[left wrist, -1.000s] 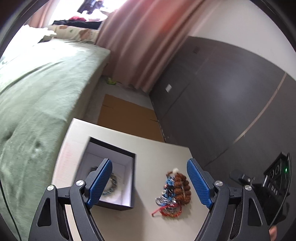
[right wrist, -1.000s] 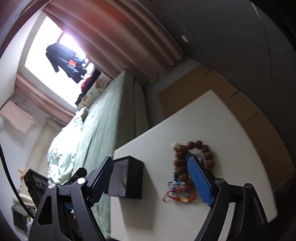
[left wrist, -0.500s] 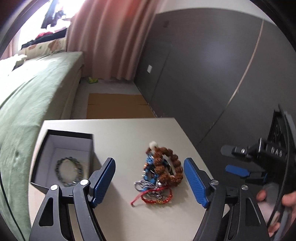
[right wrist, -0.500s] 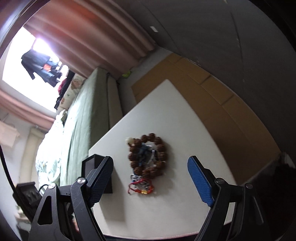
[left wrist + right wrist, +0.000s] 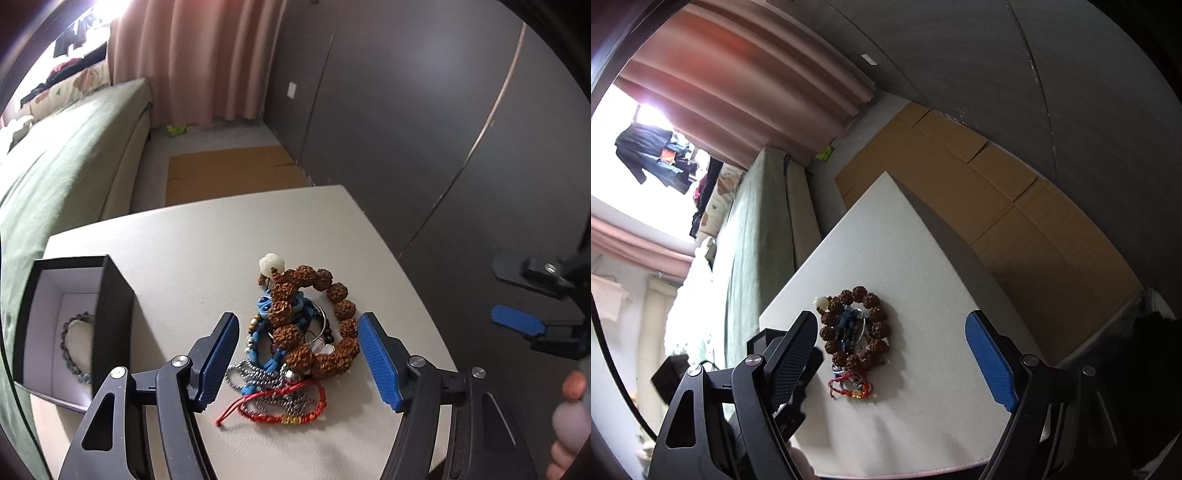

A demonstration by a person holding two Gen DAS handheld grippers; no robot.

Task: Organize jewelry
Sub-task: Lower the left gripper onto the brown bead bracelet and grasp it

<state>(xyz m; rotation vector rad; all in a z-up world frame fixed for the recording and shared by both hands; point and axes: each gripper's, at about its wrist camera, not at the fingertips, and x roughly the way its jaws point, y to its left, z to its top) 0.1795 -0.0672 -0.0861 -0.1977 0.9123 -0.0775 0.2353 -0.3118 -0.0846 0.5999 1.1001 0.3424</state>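
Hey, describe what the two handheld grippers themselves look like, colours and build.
Both are alike. The left gripper and the right gripper have black plastic frames with triangular cutouts, silver pivot screws, and two flat, long fingers faced with textured blue pads. No cables or sleeves show on either.

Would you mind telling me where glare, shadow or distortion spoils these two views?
Left wrist view: the window is blown out top left, the black box casts a shadow onto the table, and fisheye bends the wall seams. Right wrist view: the window glares at left; the beads stay sharp.
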